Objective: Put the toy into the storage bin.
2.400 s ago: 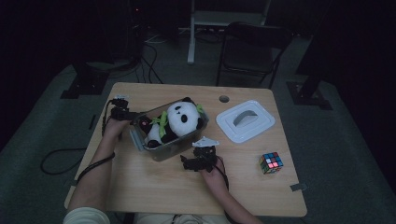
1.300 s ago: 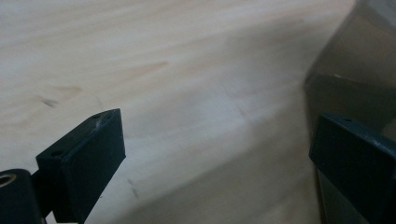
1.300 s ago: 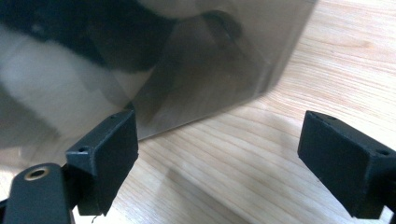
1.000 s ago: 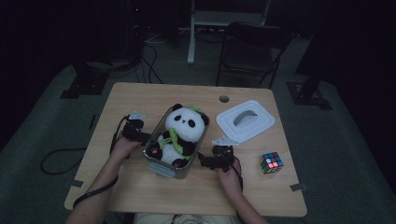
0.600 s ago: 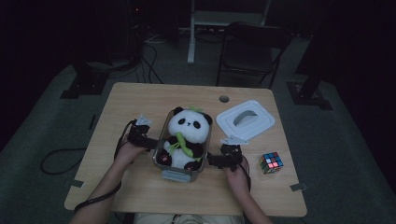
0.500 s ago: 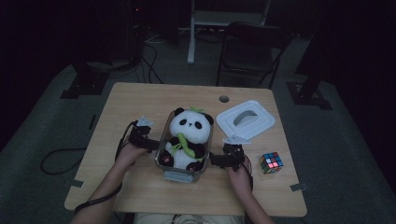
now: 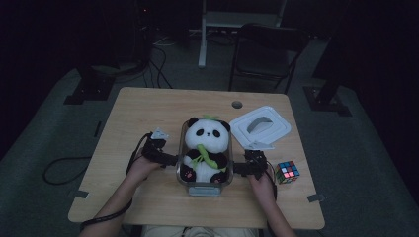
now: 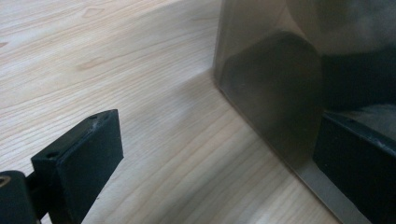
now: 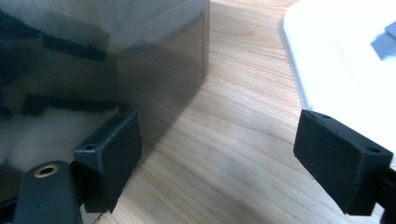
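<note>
Clear container [image 7: 206, 183] holding a panda toy [image 7: 206, 148], long axis running away, flanked by left gripper [image 7: 170, 159] and right gripper [image 7: 240, 169], both spread wide, seemingly touching its side walls.

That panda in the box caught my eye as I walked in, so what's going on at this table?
A person holds a gripper in each hand at either side of a clear container with a plush panda sitting in it. The left gripper and right gripper are both open, each with one jaw against the container's wall and the other out over the table. The white lid lies apart at the right, a colour cube nearby.
</note>
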Available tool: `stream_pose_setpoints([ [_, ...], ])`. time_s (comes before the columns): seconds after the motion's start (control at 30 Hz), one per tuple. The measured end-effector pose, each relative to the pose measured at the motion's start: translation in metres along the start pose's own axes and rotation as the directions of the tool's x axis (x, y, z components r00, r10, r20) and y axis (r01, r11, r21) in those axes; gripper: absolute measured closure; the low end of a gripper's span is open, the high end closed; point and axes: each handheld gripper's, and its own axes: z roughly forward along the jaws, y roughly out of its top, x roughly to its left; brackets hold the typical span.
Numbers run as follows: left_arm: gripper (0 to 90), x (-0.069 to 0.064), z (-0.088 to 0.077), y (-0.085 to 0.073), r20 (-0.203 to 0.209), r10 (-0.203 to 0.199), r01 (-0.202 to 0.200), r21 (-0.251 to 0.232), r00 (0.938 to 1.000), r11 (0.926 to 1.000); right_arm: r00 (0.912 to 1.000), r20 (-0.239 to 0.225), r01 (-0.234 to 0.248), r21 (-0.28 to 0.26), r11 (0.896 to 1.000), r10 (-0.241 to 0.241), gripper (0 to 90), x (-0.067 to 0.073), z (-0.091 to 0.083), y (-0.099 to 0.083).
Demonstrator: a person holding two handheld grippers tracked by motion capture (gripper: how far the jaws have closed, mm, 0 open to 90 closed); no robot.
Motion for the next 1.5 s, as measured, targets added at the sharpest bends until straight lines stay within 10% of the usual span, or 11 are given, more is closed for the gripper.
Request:
stream_pose_setpoints([
  [0.57,3.0,0.001,-0.017,0.001,0.018,0.032,-0.030,-0.085,0.9993,0.9959,0.9959,0.090,0.011,-0.095,0.995,-0.003,13.9,-0.016,-0.045,0.007],
  [0.73,3.1,0.005,-0.029,0.004,0.015,0.036,-0.033,-0.141,0.9993,0.9895,0.9871,0.130,-0.081,-0.106,0.991,0.094,12.7,-0.032,-0.064,0.003],
  [0.93,3.1,0.009,-0.051,0.020,-0.014,0.017,-0.019,-0.208,0.9998,0.9779,0.9755,0.168,-0.121,-0.128,0.984,0.142,11.6,-0.048,-0.085,-0.007],
  [1.13,4.9,-0.004,-0.066,0.051,0.050,0.041,-0.028,-0.229,0.9979,0.9729,0.9689,0.192,-0.134,-0.125,0.983,0.156,11.8,-0.054,-0.092,-0.014],
  [1.23,12.2,-0.014,-0.069,0.067,0.100,0.092,-0.064,-0.248,0.9908,0.9665,0.9692,0.184,-0.141,-0.135,0.981,0.164,13.4,-0.053,-0.092,-0.014],
  [1.27,27.0,-0.019,-0.069,0.071,0.103,0.122,-0.092,-0.263,0.9872,0.9604,0.9697,0.179,-0.143,-0.136,0.980,0.166,13.4,-0.053,-0.092,-0.015],
  [1.5,65.4,-0.056,-0.058,0.105,0.180,0.268,-0.219,-0.251,0.9466,0.9429,0.9683,0.183,-0.147,-0.135,0.980,0.171,13.5,-0.055,-0.091,-0.016],
])
